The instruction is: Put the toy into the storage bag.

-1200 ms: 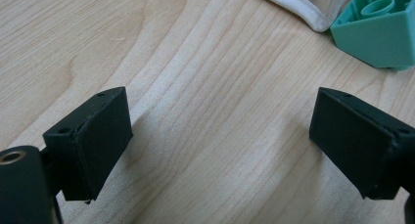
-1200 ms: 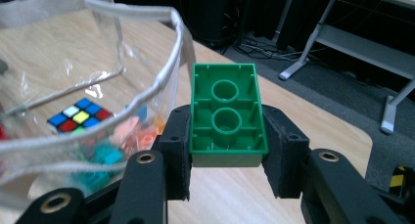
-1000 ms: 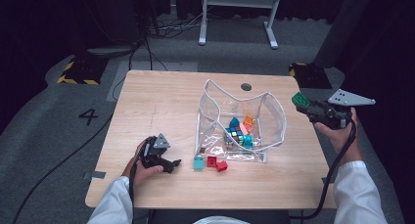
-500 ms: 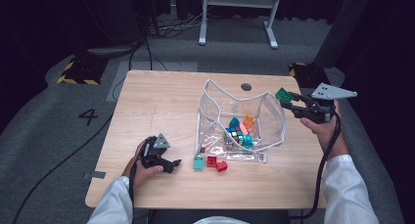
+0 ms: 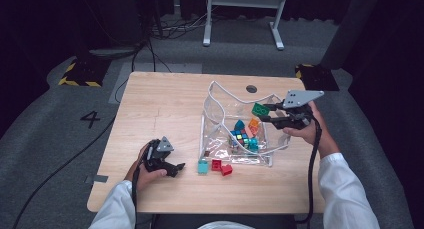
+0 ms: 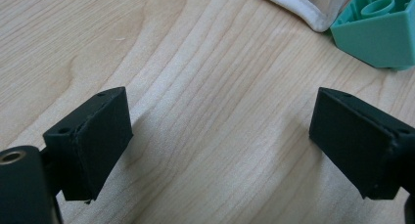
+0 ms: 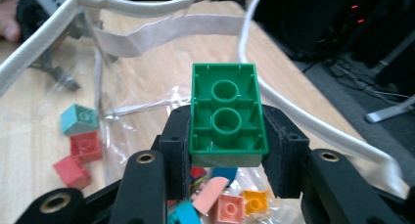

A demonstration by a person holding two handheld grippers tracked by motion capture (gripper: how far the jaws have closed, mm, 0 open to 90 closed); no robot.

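Right gripper view: jaws clamp green brick (image 7: 228, 116) by its sides.

Right tool (image 5: 268, 112), green brick (image 5: 260, 109): now over bag (image 5: 220, 96)

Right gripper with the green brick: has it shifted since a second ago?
Yes. The right gripper, shut on the green brick, has moved left in the high view, from beyond the table's right edge to above the clear bag.
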